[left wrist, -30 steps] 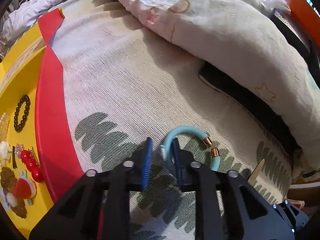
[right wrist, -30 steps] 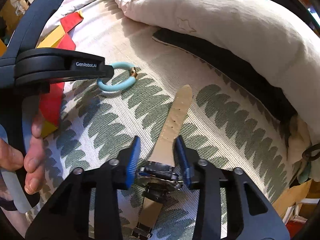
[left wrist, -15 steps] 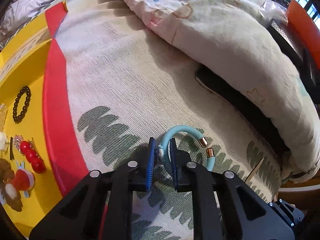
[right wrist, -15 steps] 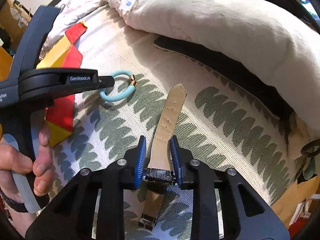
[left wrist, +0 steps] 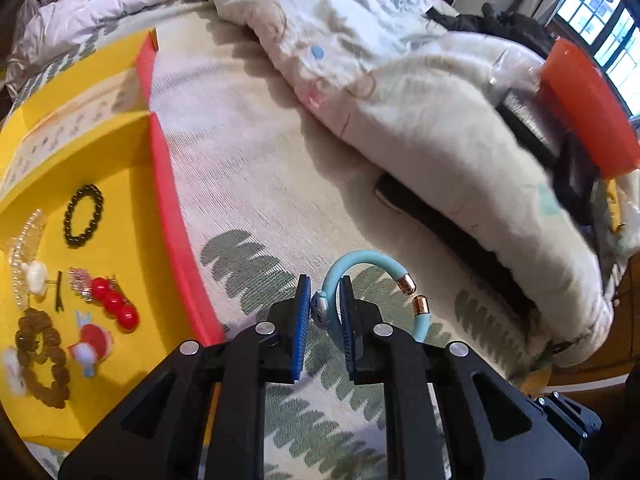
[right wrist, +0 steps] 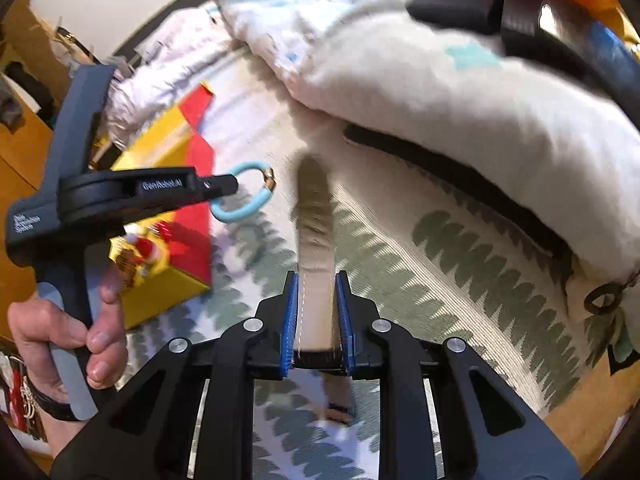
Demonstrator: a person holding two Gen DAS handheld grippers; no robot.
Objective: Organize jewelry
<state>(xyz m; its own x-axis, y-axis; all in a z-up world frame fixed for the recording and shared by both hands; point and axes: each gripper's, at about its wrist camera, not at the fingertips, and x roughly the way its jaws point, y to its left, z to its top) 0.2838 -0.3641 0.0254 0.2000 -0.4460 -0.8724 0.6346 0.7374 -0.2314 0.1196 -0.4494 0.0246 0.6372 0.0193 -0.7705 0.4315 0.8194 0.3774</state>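
My left gripper point(left wrist: 324, 312) is shut on a light blue bangle point(left wrist: 360, 262) with gold end caps and holds it above the leaf-patterned bedspread; it also shows in the right wrist view point(right wrist: 244, 200). My right gripper point(right wrist: 316, 312) is shut on a wristwatch with a tan strap point(right wrist: 316, 232), lifted off the bed, its strap hanging forward. The yellow and red jewelry box point(left wrist: 120, 160) lies left, holding a black bead bracelet point(left wrist: 84, 216), red beads point(left wrist: 114, 304) and brown beads point(left wrist: 40, 360).
A crumpled quilt point(left wrist: 420, 120) lies across the back and right of the bed. An orange object point(left wrist: 588, 108) sits at far right. A dark ring point(right wrist: 604, 298) lies at the bed's right edge. A hand point(right wrist: 80, 336) holds the left gripper's handle.
Both grippers rose off the bedspread with their items. The left gripper closed on the bangle and shifted toward the box. The right closed on the watch and lifted it.
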